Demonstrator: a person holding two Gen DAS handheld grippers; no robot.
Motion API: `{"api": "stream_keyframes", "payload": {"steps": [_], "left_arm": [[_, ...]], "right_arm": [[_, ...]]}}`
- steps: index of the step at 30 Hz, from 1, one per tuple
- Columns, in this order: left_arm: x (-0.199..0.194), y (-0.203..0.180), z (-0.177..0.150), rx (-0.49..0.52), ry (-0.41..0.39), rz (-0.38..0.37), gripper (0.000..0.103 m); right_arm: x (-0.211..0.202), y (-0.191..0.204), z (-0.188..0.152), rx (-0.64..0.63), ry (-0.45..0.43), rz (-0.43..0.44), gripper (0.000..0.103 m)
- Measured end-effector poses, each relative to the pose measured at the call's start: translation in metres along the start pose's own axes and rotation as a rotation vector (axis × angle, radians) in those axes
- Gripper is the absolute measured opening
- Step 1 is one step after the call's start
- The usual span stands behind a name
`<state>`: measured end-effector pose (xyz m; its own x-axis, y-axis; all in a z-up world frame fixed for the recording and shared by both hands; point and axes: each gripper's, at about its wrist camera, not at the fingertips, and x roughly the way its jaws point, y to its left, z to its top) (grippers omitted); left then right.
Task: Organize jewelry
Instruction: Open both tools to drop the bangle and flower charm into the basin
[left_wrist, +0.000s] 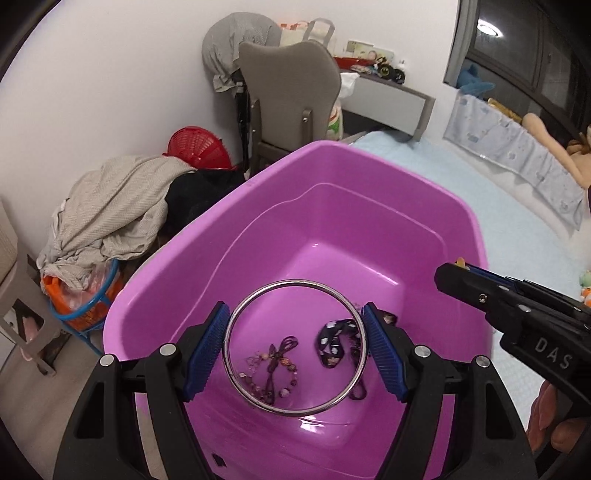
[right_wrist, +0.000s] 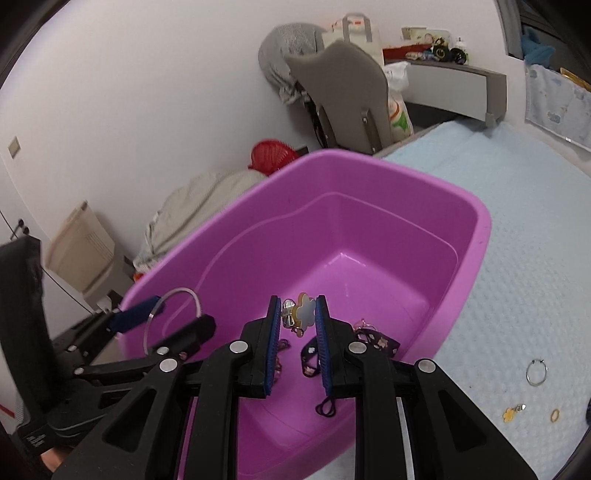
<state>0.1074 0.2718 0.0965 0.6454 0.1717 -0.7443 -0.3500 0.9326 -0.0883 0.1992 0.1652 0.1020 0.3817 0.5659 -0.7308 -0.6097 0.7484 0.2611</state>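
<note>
My left gripper (left_wrist: 295, 309) is shut on a silver bangle (left_wrist: 236, 321), blue pads pressing on its two sides, above a purple plastic tub (left_wrist: 373, 166). On the tub floor lie a beaded bracelet (left_wrist: 284, 363) and a dark patterned strap (left_wrist: 332, 345). My right gripper (right_wrist: 297, 301) is shut on a small flower-shaped charm with a metal clasp (right_wrist: 304, 314), also over the tub (right_wrist: 413, 177). In the left wrist view the right gripper (left_wrist: 456, 271) reaches in over the tub's right rim. The right wrist view shows the left gripper (right_wrist: 177, 314) and bangle (right_wrist: 183, 291) at the tub's left rim.
The tub stands on a light blue bed cover (right_wrist: 517, 258). Right of it lie a small silver ring (right_wrist: 535, 371), a yellow flower charm (right_wrist: 511, 413) and a small gold ring (right_wrist: 554, 415). Beyond are a grey chair (left_wrist: 291, 85), piled clothes (left_wrist: 114, 210) and a red basket (left_wrist: 199, 147).
</note>
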Motion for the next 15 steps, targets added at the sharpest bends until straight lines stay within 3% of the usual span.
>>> {"api": "stream_keyframes", "payload": {"steps": [4, 5, 6, 7, 8, 11, 15], "left_arm": [[0.005, 0.002, -0.001, 0.001, 0.02, 0.024, 0.072], [0.005, 0.002, -0.001, 0.002, 0.023, 0.035, 0.074], [0.005, 0.002, -0.002, 0.003, 0.03, 0.064, 0.085], [0.003, 0.005, -0.001, 0.001, 0.026, 0.088, 0.095], [-0.001, 0.007, -0.001, -0.003, 0.012, 0.107, 0.095], [-0.012, 0.009, -0.001, 0.006, -0.03, 0.137, 0.097], [-0.015, 0.01, -0.001, 0.008, -0.022, 0.145, 0.097]], "right_arm": [[0.013, -0.001, 0.002, -0.021, 0.036, -0.044, 0.019], [0.014, -0.001, 0.002, -0.021, 0.038, -0.056, 0.028], [0.013, -0.003, 0.002, -0.02, 0.034, -0.077, 0.047], [0.013, -0.006, 0.004, -0.017, 0.022, -0.087, 0.054], [0.01, -0.01, 0.005, -0.01, 0.001, -0.093, 0.058], [0.005, -0.019, 0.006, 0.018, -0.007, -0.096, 0.058], [0.001, -0.025, 0.007, 0.047, -0.006, -0.098, 0.058]]}}
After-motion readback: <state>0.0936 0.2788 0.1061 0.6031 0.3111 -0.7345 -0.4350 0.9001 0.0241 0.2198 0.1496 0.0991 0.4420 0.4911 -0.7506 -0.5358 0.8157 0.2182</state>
